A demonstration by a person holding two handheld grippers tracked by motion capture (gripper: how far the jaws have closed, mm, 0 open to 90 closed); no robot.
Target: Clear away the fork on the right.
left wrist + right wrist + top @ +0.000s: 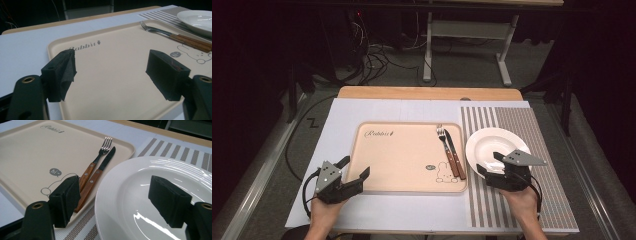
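A beige tray [402,155] with a rabbit print lies in the middle of the table. On its right side lie a fork [445,147] and a knife [455,156], both wooden-handled and side by side. A white plate [492,142] rests on a striped placemat [537,130] just right of the tray. My left gripper [355,167] hovers open at the tray's near-left corner, nothing between its jaws [112,62]. My right gripper [490,163] stands open over the plate's near-left rim [115,187], with its left jaw close to the knife handle [90,185].
A white sheet [347,107] covers the wooden table [427,92] under the tray and placemat. Beyond the far edge are the floor, loose cables [372,60] and the white frame of another table [429,45].
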